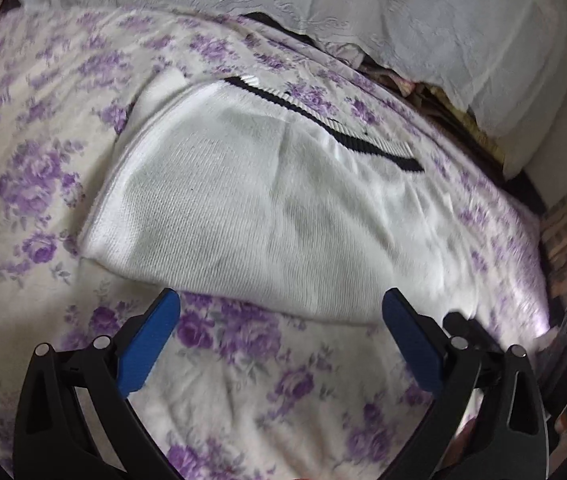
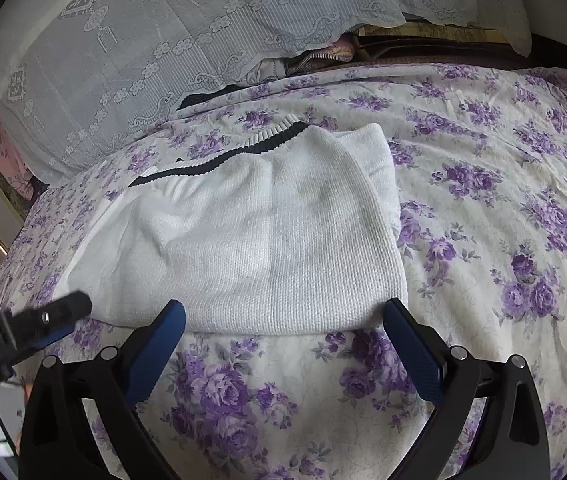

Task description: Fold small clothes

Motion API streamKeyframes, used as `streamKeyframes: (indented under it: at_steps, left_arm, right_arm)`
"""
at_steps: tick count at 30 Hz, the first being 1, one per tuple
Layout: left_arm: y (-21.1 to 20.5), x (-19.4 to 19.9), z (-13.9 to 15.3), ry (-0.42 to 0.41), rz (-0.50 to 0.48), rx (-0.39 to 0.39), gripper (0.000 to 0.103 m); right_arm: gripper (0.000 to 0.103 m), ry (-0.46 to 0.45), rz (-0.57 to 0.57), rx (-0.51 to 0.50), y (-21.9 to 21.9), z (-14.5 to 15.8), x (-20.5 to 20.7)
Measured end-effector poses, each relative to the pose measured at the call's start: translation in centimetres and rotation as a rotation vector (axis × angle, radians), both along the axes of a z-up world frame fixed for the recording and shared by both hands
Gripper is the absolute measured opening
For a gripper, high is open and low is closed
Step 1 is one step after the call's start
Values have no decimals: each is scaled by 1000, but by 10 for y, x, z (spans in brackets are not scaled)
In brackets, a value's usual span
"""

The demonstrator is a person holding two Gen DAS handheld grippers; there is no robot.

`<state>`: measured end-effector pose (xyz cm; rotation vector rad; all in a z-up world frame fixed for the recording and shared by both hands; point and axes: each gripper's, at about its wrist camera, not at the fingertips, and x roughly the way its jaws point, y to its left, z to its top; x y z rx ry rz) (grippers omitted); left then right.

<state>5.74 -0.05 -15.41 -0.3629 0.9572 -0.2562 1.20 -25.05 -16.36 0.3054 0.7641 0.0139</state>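
Observation:
A white knit sweater point(image 1: 251, 204) with a navy-striped ribbed edge point(image 1: 323, 124) lies folded on the floral bedsheet point(image 1: 243, 364). My left gripper point(image 1: 281, 304) is open just short of the sweater's near edge, holding nothing. The right wrist view has the same sweater point(image 2: 251, 236) straight ahead, its striped edge point(image 2: 219, 160) at the far side. My right gripper point(image 2: 283, 312) is open at the sweater's near edge, blue pads point(image 2: 155, 352) on either side and empty. The left gripper point(image 2: 39, 324) shows at the lower left of that view, beside the sweater's left corner.
A white lace cover point(image 2: 163, 40) drapes over a pile at the head of the bed, with dark and patterned fabric point(image 2: 323, 54) showing beneath it. The purple floral sheet point(image 2: 503, 220) spreads to the right of the sweater. The bed's edge point(image 1: 539, 216) falls away at the right.

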Motion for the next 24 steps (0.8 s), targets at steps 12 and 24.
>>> streamKeyframes:
  at_steps: [12, 24]
  left_arm:
    - [53, 28, -22, 70, 105, -443, 98]
    - [50, -17, -22, 47, 158, -384, 97]
  right_arm:
    - [100, 12, 23, 87, -9, -7, 5]
    - [100, -32, 28, 199, -23, -8, -3]
